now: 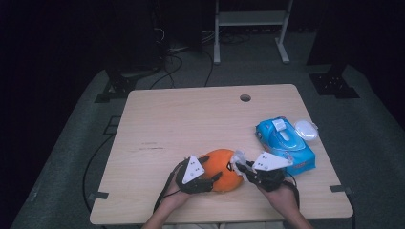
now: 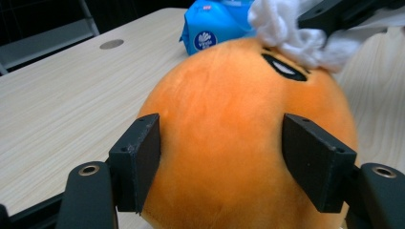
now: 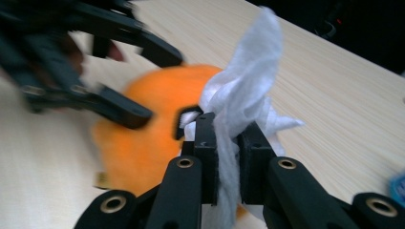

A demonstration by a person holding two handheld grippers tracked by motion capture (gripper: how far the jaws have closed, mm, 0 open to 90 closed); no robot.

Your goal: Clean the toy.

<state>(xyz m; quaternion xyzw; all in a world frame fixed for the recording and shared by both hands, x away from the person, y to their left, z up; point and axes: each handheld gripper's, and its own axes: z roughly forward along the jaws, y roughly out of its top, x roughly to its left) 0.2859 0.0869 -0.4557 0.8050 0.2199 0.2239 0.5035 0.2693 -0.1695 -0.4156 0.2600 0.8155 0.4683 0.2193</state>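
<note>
Orange plush toy [image 2: 239,143] clasped between left hand-held gripper [image 2: 224,157] pads, right hand-held gripper [image 3: 224,143] clamping white wipe [image 3: 248,90] against it

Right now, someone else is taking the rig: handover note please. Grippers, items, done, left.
Left gripper: jaws around the orange plush toy, pads against both its sides, bracing it near the table's front edge.
Right gripper: shut on a white wipe, which touches the toy's top beside a black face mark.
Blue wipe pack: to the right, lid open.
Done: wipe pulled, toy braced.
Left: probably wiping the toy; how much is wiped, cannot tell.
</note>
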